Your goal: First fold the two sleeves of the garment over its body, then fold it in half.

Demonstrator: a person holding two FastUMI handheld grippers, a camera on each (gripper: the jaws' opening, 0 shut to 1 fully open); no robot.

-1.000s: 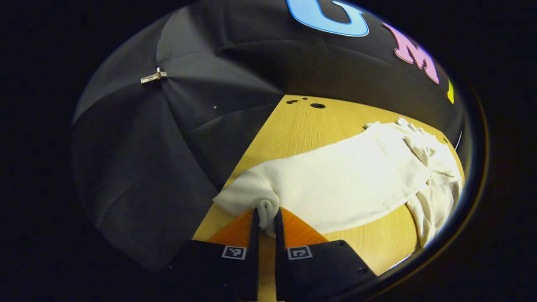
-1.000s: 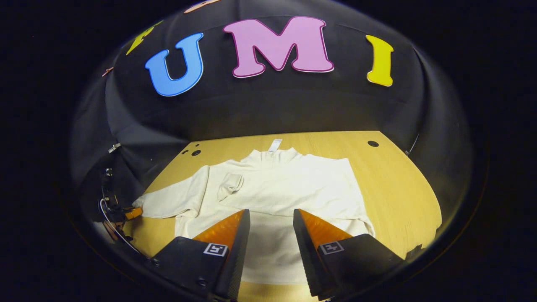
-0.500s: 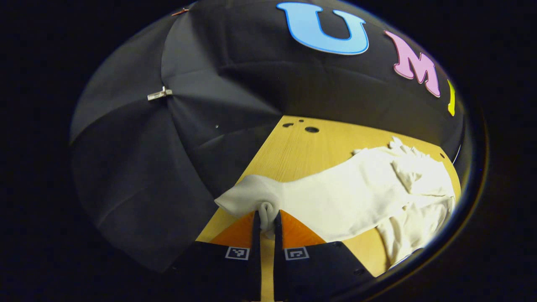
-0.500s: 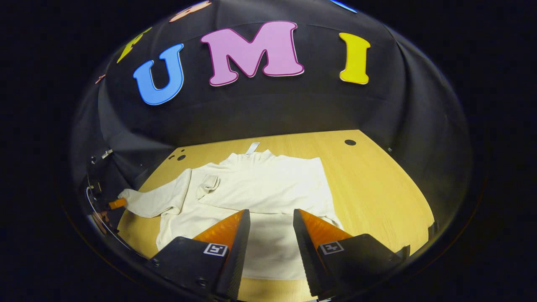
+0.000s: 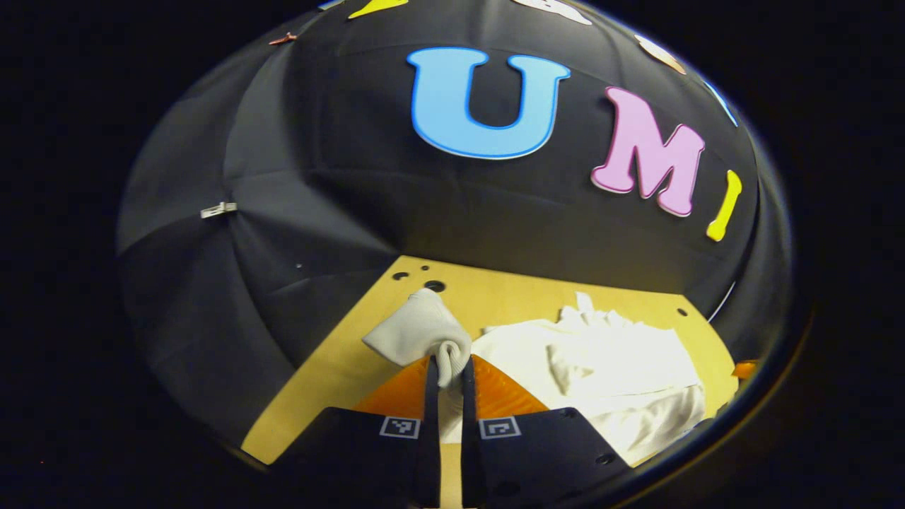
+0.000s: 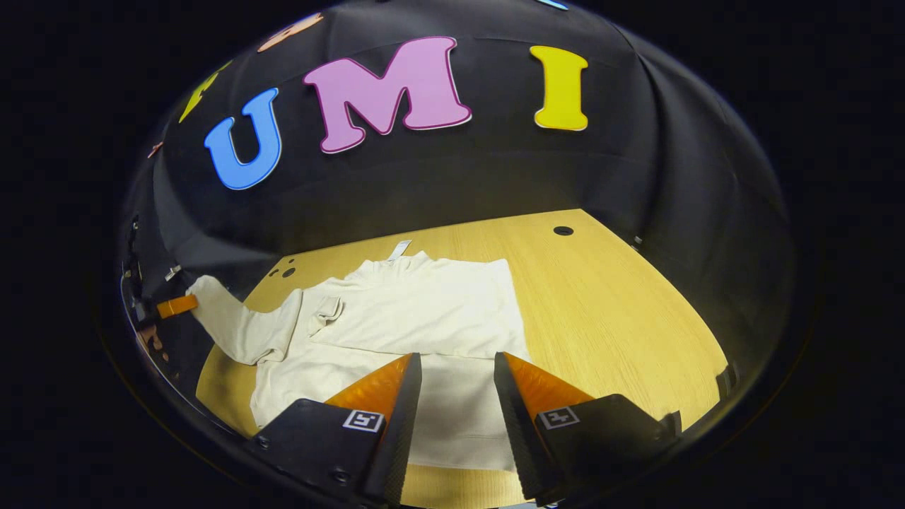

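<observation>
Light wooden table with small round holes, black cloth booth wall draped close behind.

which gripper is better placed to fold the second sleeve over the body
Left. The left tongs are shut on the sleeve cuff, lifted off the wooden table. The right tongs hang open over the sweater, whose other sleeve already lies folded across it.

Dim booth, light from overhead; pale garment near overexposed; strong fisheye warp at edges; focus sharp.
</observation>
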